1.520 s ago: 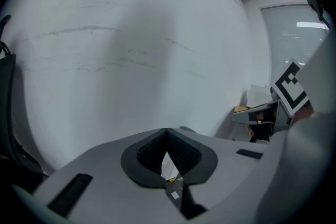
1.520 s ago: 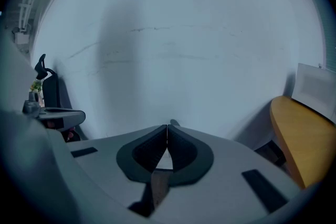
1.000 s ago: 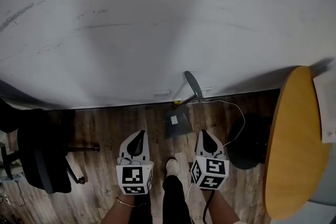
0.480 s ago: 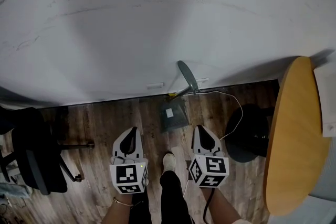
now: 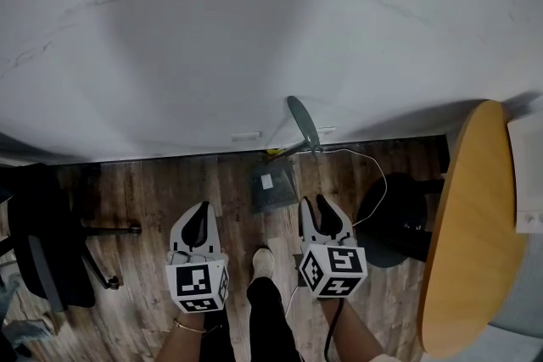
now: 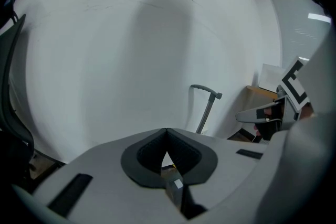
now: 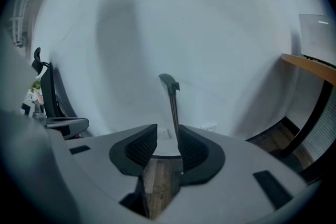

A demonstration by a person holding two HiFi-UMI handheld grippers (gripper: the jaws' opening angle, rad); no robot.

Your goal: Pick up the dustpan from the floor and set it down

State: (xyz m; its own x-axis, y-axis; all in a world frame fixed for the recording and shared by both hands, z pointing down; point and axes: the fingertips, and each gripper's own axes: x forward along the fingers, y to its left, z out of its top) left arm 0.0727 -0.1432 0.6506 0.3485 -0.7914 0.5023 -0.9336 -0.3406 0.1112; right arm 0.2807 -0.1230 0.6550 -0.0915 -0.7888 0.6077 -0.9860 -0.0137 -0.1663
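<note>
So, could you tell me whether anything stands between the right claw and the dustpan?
Nothing visible does. Only bare wooden floor lies between the right claw, whose jaws have just been opening with nothing between them, and the dark grey long-handled dustpan by the wall.

A plain white wall met a dark wood-plank floor. A small white outlet plate sat low on the wall. A black office chair stood at the left. A round yellow-wood table stood at the right, with a white paper sheet on its far edge. A thin white cable looped across the floor near a dark rounded object just beside the table.
</note>
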